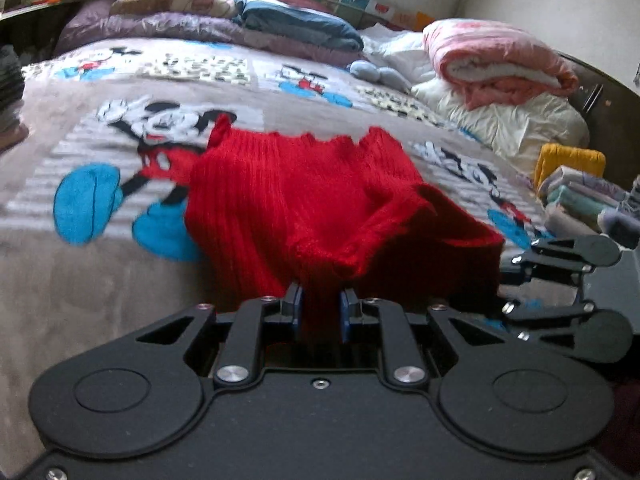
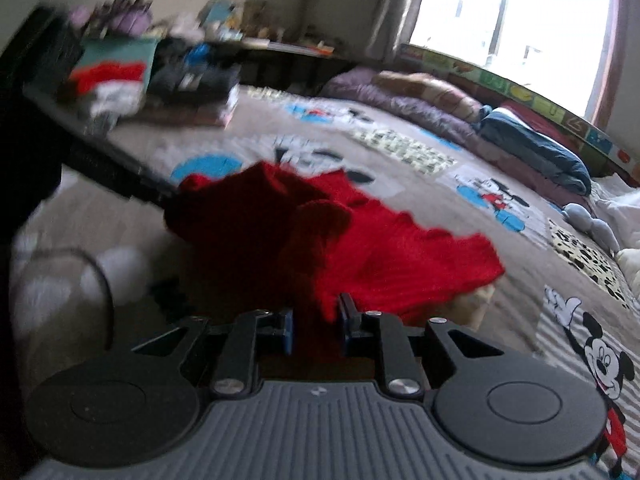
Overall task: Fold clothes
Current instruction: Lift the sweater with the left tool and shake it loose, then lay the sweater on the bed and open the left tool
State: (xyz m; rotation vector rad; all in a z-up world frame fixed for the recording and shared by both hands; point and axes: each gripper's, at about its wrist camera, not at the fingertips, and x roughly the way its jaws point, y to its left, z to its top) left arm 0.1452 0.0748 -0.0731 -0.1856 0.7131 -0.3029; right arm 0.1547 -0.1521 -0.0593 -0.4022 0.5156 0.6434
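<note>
Left gripper [image 1: 320,312] fingers clenched on red sweater [image 1: 288,196]; right gripper [image 2: 316,328] likewise — sweater over bed blanket [image 1: 100,300].

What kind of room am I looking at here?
Most likely a bedroom in a home. A wide bed with a cartoon mouse blanket fills the view, folded quilts are piled at its far side, and a bright window sits behind it.

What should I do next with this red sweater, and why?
Probably carry both held edges forward and lay them down toward the far end. The left gripper and right gripper each pinch the red knit sweater, whose near part is lifted while the rest lies on the Mickey Mouse blanket.
</note>
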